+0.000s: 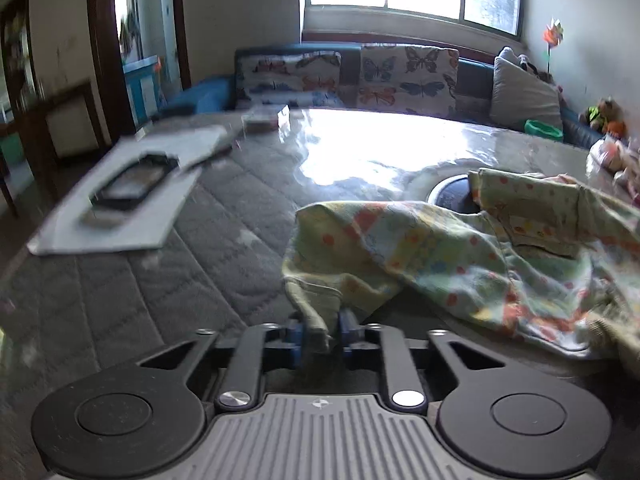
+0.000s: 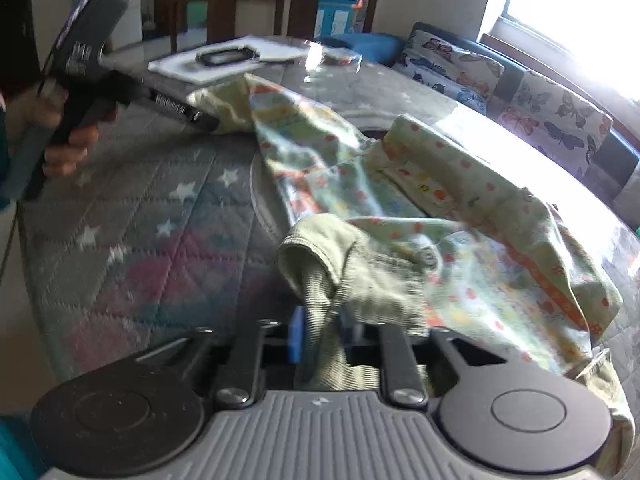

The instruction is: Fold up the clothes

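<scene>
Cloth this soft and light will sag and slide, so the printed garment (image 1: 440, 256), lying rumpled on the quilted table (image 1: 140, 280), is best taken by its ribbed hems, where the left gripper (image 1: 322, 334) and right gripper (image 2: 320, 340) each pinch one.

Soft cloth on a glossy table

Printed cotton garment (image 2: 400, 208), ribbed matt cuff; quilted cloth under glossy clear table (image 1: 360, 148) cover; matt plastic hand-held gripper (image 1: 322, 330).

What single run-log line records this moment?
stage: grasp | left gripper: shut on cuff | right gripper: shut on ribbed green edge | item: pale green patterned cotton garment, rumpled on table
</scene>
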Demonstrator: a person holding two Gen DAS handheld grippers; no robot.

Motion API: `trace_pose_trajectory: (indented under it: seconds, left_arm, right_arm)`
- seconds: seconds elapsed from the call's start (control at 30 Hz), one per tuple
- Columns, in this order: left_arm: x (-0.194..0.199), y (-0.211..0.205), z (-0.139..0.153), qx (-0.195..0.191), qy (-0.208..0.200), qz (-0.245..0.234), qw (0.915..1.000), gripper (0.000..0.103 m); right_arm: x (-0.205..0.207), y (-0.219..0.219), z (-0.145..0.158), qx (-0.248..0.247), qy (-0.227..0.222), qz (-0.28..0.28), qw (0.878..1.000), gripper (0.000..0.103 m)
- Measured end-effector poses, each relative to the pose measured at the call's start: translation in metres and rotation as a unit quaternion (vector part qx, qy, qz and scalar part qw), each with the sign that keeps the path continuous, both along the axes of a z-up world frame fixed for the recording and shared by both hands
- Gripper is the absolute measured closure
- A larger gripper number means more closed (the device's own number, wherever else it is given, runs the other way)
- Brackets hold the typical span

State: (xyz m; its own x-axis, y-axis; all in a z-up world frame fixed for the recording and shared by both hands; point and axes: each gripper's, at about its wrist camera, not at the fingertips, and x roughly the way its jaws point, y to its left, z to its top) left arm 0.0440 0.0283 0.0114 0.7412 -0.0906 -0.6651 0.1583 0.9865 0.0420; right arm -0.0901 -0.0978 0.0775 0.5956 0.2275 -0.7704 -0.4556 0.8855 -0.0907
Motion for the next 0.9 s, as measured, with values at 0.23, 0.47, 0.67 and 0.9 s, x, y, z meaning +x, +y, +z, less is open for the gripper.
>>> trace_pose_trajectory:
  seconds: [0.23,0.47,0.67,0.9]
  left_arm:
    - [-0.011,0.03,0.029,0.04,-0.061,0.058,0.9956,0.094]
    - [-0.052,0.089,0.033,0.053,-0.066,0.129,0.9881,0.094]
    - [-0.08,0.121,0.013,0.078,-0.03,0.159,0.9837,0.094]
    - [-0.078,0.128,0.014,0.089,-0.005,0.165,0.9823,0.064]
  right_arm:
    - [-0.035,-0.006,0.018,0.024,0.002,0.07,0.997,0.099]
    - [-0.081,0.003,0.014,0.05,0.053,0.18,0.981,0.096]
    - [-0.087,-0.026,0.026,0.109,0.055,0.146,0.982,0.073]
    - [-0.07,-0.099,0.034,0.038,-0.02,-0.036,0.998,0.068]
